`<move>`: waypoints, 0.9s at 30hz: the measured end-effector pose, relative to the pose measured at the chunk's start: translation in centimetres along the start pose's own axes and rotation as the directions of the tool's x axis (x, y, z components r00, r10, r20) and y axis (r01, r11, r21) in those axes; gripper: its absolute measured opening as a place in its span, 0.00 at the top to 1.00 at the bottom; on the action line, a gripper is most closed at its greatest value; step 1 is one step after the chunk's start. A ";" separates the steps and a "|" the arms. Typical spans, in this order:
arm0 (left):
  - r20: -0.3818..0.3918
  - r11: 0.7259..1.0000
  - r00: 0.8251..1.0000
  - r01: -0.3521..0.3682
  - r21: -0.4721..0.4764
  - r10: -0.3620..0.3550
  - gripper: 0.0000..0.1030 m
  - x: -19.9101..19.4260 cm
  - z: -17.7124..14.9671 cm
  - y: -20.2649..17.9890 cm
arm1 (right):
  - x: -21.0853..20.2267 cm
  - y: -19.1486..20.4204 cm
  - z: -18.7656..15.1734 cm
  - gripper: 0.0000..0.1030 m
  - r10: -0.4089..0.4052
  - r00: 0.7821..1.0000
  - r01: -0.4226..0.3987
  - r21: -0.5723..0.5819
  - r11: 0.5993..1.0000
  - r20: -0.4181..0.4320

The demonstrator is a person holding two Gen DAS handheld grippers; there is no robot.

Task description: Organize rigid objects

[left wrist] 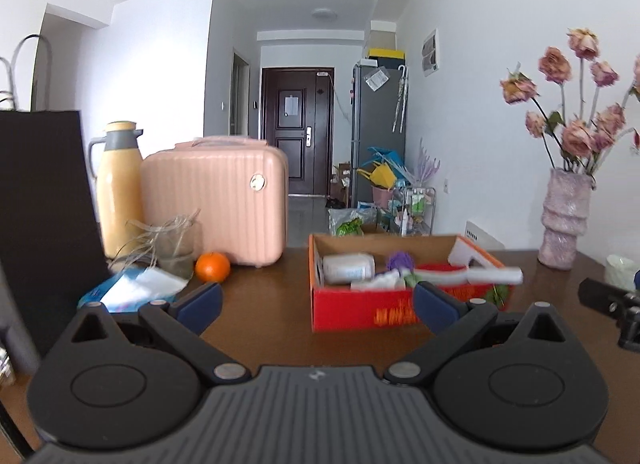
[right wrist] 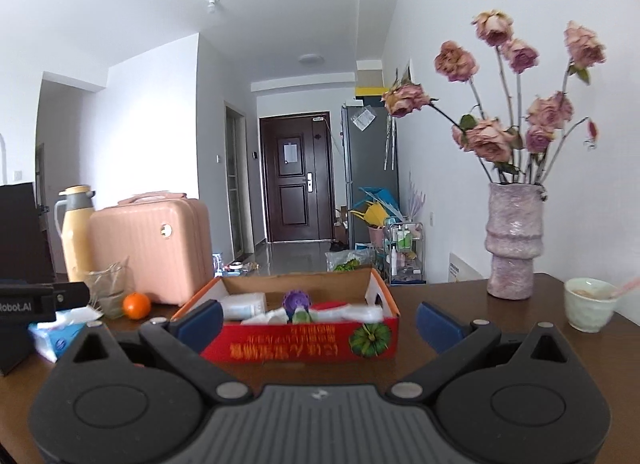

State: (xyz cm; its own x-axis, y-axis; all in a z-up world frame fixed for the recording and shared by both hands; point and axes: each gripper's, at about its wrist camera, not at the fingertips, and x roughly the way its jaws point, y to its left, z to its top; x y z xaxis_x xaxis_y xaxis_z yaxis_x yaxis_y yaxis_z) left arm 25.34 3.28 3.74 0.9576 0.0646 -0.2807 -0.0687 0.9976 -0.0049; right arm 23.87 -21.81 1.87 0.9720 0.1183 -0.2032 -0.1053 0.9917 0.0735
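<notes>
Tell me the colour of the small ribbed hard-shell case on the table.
Pale pink ribbed hard-shell case, with a round metal badge; clearest in the left wrist view.

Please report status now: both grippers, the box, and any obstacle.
Left gripper open, empty. Right gripper open, empty. Box on table, items inside. Nothing between grippers and box.

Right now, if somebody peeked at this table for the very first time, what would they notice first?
Probably the red cardboard box in the middle of the brown wooden table, stuffed with small things such as a purple spiky ball. Next, the tall pink vase of dried roses on the right. On the left, a pink ribbed mini suitcase stands behind a small orange fruit.
</notes>
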 end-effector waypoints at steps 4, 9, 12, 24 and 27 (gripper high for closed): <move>-0.019 1.000 1.000 -0.014 0.014 0.014 0.00 -3.4 -2.8 0.1 | -4.3 -0.2 -1.9 0.00 -0.016 1.000 0.016 -0.017 1.000 -0.002; -0.039 1.000 0.999 -0.017 -0.011 0.017 0.00 -7.0 -5.3 0.6 | -8.2 -0.5 -3.1 0.00 -0.020 1.000 0.020 -0.009 1.000 0.003; -0.038 1.000 0.999 -0.011 -0.023 0.010 0.00 -8.7 -6.0 0.7 | -9.9 -0.4 -3.7 0.00 -0.011 1.000 0.011 -0.001 1.000 -0.007; -0.028 1.000 1.000 0.008 -0.029 -0.008 0.00 -11.3 -6.6 0.4 | -12.9 0.2 -5.1 0.00 -0.009 1.000 0.009 -0.005 1.000 -0.016; -0.024 0.999 1.000 0.009 -0.032 -0.010 0.00 -11.6 -6.6 0.5 | -13.1 0.4 -5.1 0.00 -0.007 1.000 0.007 -0.007 1.000 -0.013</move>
State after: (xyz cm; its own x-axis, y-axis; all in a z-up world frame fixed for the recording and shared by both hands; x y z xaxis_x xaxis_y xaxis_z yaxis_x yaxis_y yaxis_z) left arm 12.37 2.84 0.63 0.9512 0.0543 -0.3038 -0.0692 0.9969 -0.0385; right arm 10.04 -22.72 -0.42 0.9699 0.1121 -0.2160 -0.1002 0.9928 0.0654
